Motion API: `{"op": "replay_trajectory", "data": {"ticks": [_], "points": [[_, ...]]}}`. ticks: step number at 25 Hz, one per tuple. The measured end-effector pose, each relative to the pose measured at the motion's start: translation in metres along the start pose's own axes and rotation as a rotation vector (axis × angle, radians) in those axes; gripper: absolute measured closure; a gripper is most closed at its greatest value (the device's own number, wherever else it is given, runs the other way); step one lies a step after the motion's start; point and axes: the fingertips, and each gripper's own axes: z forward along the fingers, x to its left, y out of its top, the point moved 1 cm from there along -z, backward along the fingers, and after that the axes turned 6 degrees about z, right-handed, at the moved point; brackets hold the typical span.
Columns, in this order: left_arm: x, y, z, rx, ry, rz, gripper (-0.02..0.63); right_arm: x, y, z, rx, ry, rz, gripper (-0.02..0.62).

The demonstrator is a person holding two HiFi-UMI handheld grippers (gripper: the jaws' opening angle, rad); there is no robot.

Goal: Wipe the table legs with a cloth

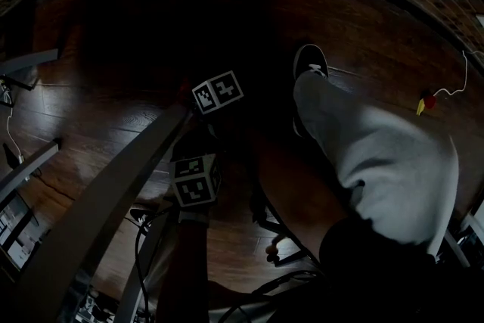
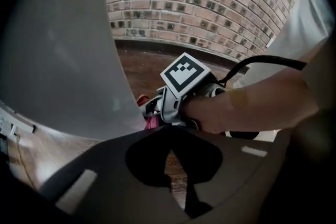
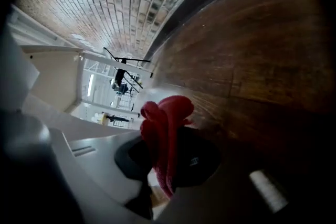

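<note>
Right tool [image 3: 167, 168] clamps the red cloth [image 3: 167, 113].

Cloth [image 3: 165, 134]: plain red, frame centre.
Table leg [image 2: 63, 44]: flat pale grey, left of frame.
Brick wall [image 2: 199, 2]: red-brown bricks, pale mortar grid, top.
Floor [image 1: 136, 34]: dark brown, wood grain.
Marker cube [image 2: 184, 73]: black squares on white.
Trouser leg [image 1: 378, 155]: light grey, right.
Shoe [image 1: 310, 60]: black, white edging.
</note>
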Motion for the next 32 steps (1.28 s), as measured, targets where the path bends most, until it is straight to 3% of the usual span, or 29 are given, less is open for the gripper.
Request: {"op": "replay_trajectory", "data": {"ticks": [8, 17, 32], "points": [[-0.003, 0.013, -0.043, -0.055, 0.033, 0.041, 0.611, 0.063, 0.001, -0.040, 0.051, 0.119, -0.066, 0.543], [-0.008, 0.033, -0.137, -0.248, 0.074, 0.094, 0.611, 0.187, 0.012, -0.105, 0.019, 0.276, -0.253, 0.543], [-0.040, 0.003, -0.277, -0.458, 0.117, 0.137, 0.611, 0.408, 0.018, -0.259, -0.270, 0.521, -0.461, 0.545]]}}
